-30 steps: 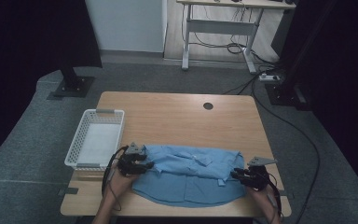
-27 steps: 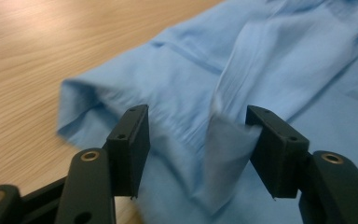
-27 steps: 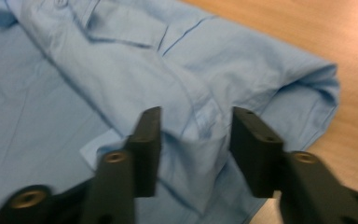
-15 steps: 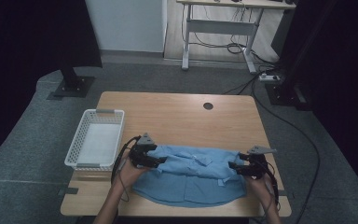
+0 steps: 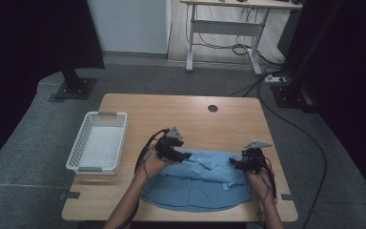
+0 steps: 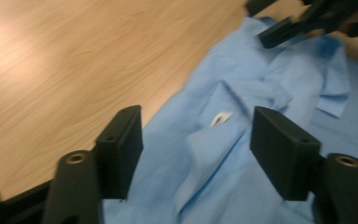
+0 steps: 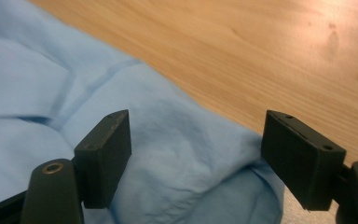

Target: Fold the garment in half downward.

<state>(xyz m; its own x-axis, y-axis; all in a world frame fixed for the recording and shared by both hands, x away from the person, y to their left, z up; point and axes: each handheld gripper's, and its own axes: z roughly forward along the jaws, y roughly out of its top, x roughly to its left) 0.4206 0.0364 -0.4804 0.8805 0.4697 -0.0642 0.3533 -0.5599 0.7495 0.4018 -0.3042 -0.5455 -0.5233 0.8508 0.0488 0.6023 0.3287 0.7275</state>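
Jaws of both grippers stand apart over a light blue shirt [image 5: 198, 183] spread on the desk [image 5: 181, 112], holding nothing: left gripper [image 5: 185, 155] just narrowing, right gripper [image 5: 233, 163] just widening.

Light blue shirt [image 5: 198, 183] lies in front of me at the near edge of the table [image 5: 181, 114], top part folded down over itself, collar with white label up [image 6: 221, 119], rounded hem toward me, cloth wrinkled.
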